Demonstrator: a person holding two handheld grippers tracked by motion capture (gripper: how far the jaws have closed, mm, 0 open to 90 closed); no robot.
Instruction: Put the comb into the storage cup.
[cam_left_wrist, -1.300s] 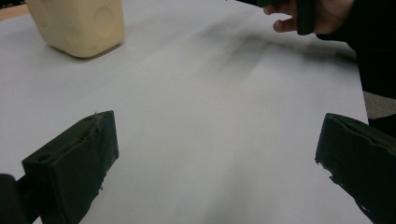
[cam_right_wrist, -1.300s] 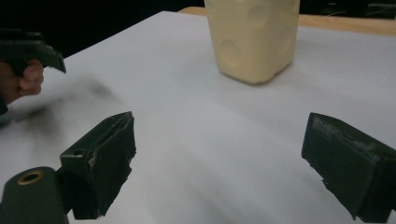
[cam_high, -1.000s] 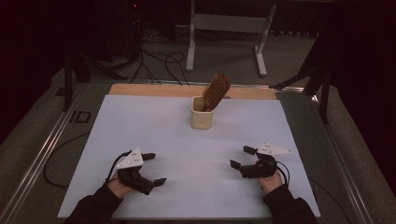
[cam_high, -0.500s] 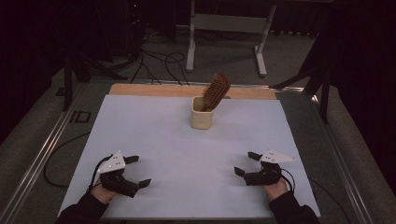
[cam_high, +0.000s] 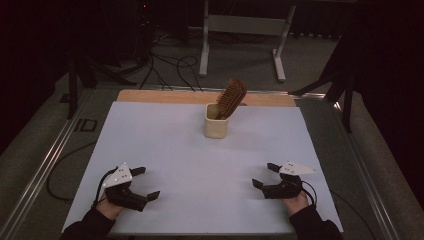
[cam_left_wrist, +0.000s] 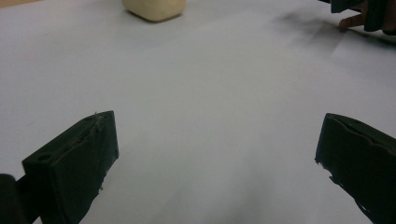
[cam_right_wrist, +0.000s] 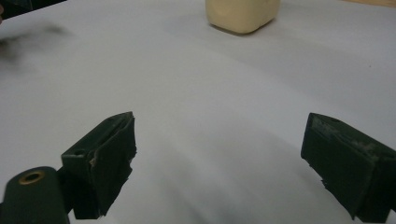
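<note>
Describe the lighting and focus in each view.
High view: dim room, dark surroundings, the white sheet brightest, cup and hairbrush fairly sharp. Left gripper view: soft, cup blurred. Right gripper view: jaws slightly soft, cup hazy.

Obstacle: cream cup (cam_high: 216, 127) holding a brush (cam_high: 231, 98), far centre.
Free room: bare white sheet (cam_high: 200, 165) elsewhere.

My left gripper (cam_high: 145, 184) is black with a pale grey plate on top, and my right gripper (cam_high: 264, 176) has the same colours. The table sheet (cam_high: 165, 145) is plain white, without pattern. The cup (cam_high: 216, 122) is cream. The hairbrush (cam_high: 231, 97) in it is brown. The table edge (cam_high: 165, 96) behind is light wood colour.
</note>
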